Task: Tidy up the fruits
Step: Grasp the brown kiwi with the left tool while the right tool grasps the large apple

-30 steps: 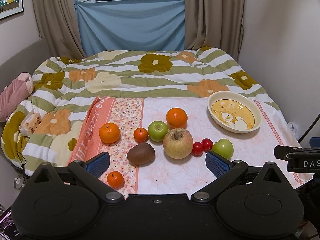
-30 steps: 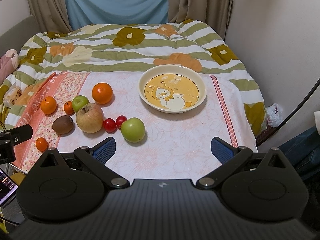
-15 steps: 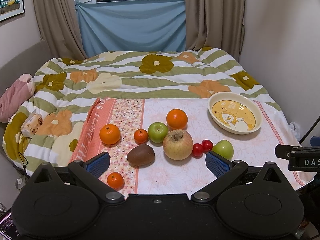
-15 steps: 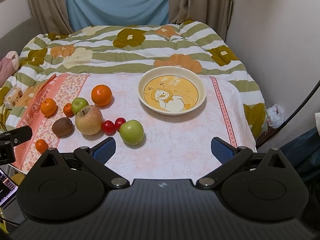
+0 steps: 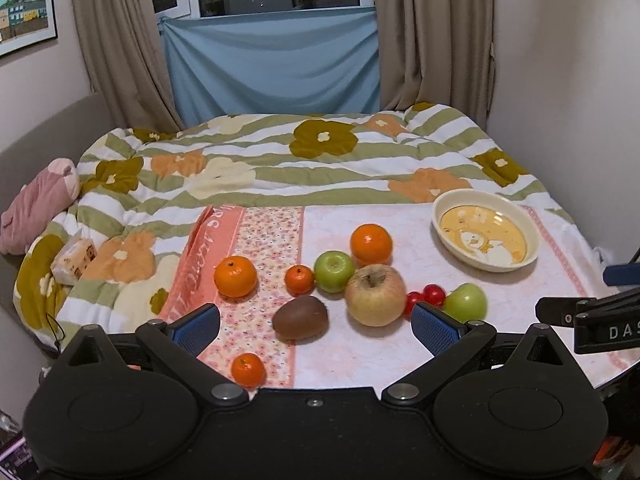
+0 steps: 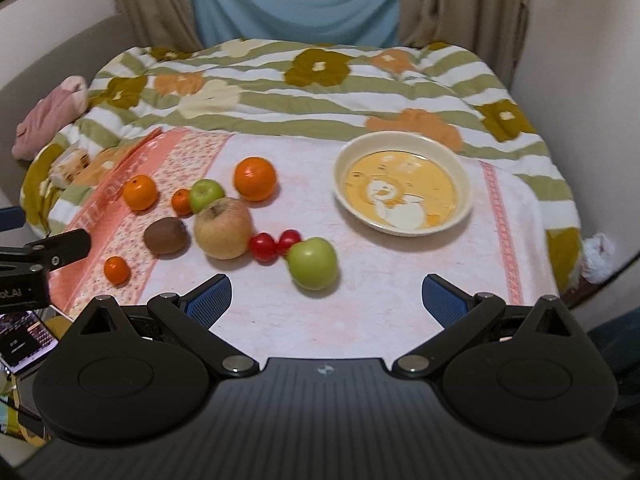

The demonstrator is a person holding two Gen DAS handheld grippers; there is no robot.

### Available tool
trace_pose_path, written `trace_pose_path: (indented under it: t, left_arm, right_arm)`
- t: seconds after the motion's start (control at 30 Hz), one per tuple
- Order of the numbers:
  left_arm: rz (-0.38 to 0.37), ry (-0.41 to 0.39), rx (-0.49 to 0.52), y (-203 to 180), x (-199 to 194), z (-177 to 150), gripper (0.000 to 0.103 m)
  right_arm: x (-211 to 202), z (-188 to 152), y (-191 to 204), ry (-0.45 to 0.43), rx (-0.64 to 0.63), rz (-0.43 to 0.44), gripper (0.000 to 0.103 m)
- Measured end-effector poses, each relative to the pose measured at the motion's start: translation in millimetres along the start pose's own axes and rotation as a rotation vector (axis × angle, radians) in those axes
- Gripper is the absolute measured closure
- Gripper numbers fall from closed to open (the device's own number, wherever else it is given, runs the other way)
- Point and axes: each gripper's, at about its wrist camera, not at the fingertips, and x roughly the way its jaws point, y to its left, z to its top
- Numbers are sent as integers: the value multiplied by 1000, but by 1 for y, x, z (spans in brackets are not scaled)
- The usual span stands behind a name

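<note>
Fruit lies on a pink floral cloth (image 5: 360,352): a big yellow-red apple (image 5: 375,295) (image 6: 223,227), a kiwi (image 5: 301,317) (image 6: 166,235), two green apples (image 5: 334,265) (image 5: 465,303) (image 6: 312,263), several oranges (image 5: 371,244) (image 5: 235,276) (image 6: 255,179) and two red cherry tomatoes (image 5: 434,293) (image 6: 263,246). An empty cream bowl (image 5: 444,204) (image 6: 464,176) with a bear print sits at the right. My left gripper (image 5: 316,326) is open and empty, near the kiwi. My right gripper (image 6: 326,298) is open and empty, just short of the near green apple.
The cloth lies on a bed with a green-striped flowered quilt (image 5: 304,160). A pink cushion (image 5: 38,204) and a tissue pack (image 5: 74,256) lie at the left. A wall (image 5: 580,80) stands close on the right; curtains hang behind.
Both grippers have moved forward toward the fruit, which looks larger and nearer. The right view has shifted left toward the green apple. Nothing was picked up.
</note>
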Motion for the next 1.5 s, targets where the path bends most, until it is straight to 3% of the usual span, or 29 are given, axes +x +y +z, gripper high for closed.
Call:
trace_pose_path:
  t: [0.13, 0.27, 0.57, 0.83, 1.0, 1.4, 1.5]
  left_arm:
    - [-41, 7, 25, 15, 18, -3, 0]
    - [-113, 45, 61, 33, 45, -8, 8]
    - [-257, 87, 226, 65, 110, -16, 9]
    - [-393, 108, 376, 66, 163, -16, 14]
    - [-440, 101, 459, 59, 183, -18, 15]
    - [-495, 168, 498, 51, 212, -22, 28]
    - [-504, 175, 492, 54, 213, -22, 44]
  right_arm:
    - [12, 1, 16, -16, -11, 33, 0]
    - [30, 2, 36, -36, -13, 39, 0]
    - [86, -3, 73, -36, 18, 41, 0]
    - [127, -4, 87, -47, 14, 13, 0]
    - [148, -5, 90, -33, 23, -7, 0]
    - [169, -2, 100, -15, 37, 6, 0]
    - [175, 1, 104, -9, 28, 15, 0]
